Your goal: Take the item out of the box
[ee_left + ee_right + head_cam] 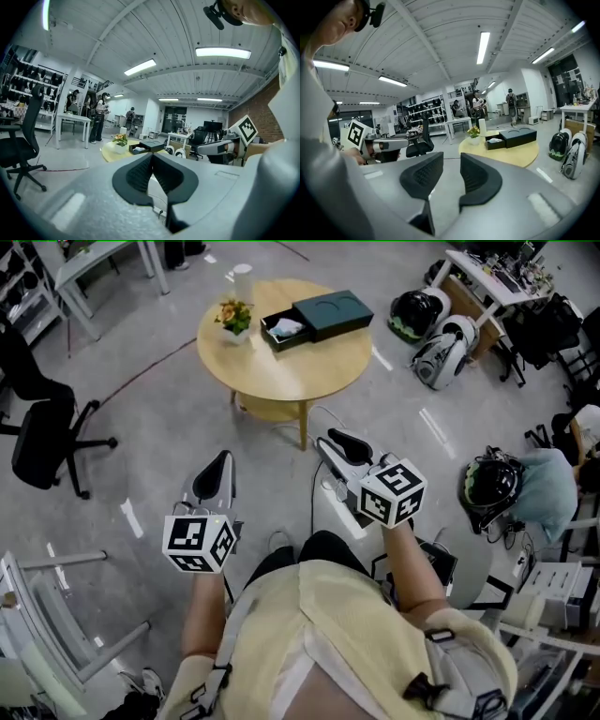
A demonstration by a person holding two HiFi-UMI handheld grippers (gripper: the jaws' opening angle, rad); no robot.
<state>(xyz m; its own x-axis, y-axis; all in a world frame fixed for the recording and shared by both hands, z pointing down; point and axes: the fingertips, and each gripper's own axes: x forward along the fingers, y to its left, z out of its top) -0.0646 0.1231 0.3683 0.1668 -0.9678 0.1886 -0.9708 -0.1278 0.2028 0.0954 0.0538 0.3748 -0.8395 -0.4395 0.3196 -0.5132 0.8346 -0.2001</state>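
Observation:
A black box (pixel 278 335) stands open on the round wooden table (pixel 281 376), far ahead of me, with a white item (pixel 287 327) inside it. Its dark lid (pixel 334 314) lies right beside it. In the left gripper view the box (pixel 139 149) is small and distant, as is the box (pixel 497 143) in the right gripper view. Both grippers are close to my body, well short of the table. My left gripper (pixel 217 466) (pixel 151 156) has its pads together and is empty. The pads of my right gripper (pixel 331 440) (pixel 451 163) stand a little apart with nothing between them.
A flower pot (pixel 234 317) and a white cylinder (pixel 243 280) also stand on the table. A black office chair (pixel 42 432) is to the left. Helmets and gear (pixel 436 334) lie on the floor to the right. People (pixel 99 122) stand in the background.

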